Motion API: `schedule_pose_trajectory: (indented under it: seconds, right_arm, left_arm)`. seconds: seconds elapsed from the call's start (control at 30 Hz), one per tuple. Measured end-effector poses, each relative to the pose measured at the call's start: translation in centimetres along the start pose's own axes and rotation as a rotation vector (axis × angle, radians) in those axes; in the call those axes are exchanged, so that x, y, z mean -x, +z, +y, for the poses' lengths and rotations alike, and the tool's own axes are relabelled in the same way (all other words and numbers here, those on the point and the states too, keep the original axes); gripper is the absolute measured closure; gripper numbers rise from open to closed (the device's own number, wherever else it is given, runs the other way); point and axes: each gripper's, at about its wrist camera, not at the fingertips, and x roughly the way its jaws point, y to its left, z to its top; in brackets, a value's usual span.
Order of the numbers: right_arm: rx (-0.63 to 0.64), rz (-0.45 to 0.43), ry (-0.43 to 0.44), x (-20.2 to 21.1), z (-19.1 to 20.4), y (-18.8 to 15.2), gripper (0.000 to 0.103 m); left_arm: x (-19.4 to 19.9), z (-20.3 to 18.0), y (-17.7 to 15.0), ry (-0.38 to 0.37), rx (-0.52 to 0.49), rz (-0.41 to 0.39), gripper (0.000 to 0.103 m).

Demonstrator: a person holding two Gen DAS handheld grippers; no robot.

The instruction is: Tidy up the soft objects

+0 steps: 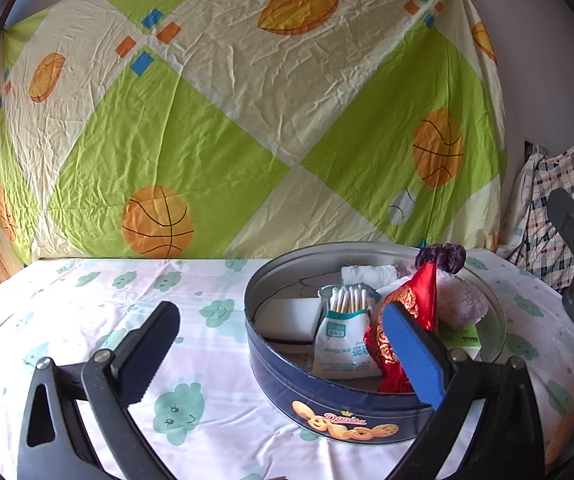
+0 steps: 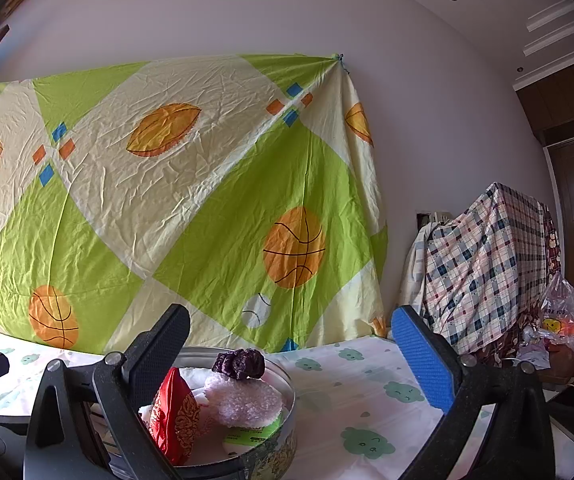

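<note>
Round tin (image 1: 327, 412) sits lower right of the left view, w/ red pouch (image 1: 407, 304), pink puff (image 1: 463, 300), swab pack (image 1: 345, 320) inside. Left gripper (image 1: 287, 356) & right gripper (image 2: 291, 360): jaws wide open, holding nothing.

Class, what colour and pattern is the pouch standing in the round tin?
The pouch is red with gold ornamental patterning, clearest in the right wrist view.

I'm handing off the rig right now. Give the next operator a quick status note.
Left claw: open, empty, at the tin's near side.
Right claw: open, empty, right of the tin.
Tin holds the red pouch, pink puff, purple scrunchie, swab pack and white roll.
Done: these are packed.
Left: no loose soft items seen on the cloth; check out of view.
</note>
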Motion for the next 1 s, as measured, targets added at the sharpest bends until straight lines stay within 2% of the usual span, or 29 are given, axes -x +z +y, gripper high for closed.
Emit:
schedule_pose_trajectory:
  seconds: [1.0]
  right_arm:
    - [-0.007, 0.022, -0.026, -0.36, -0.51, -0.27, 0.001]
  left_arm:
    - [-0.14, 0.01, -0.16, -0.01, -0.006, 0.01, 0.0]
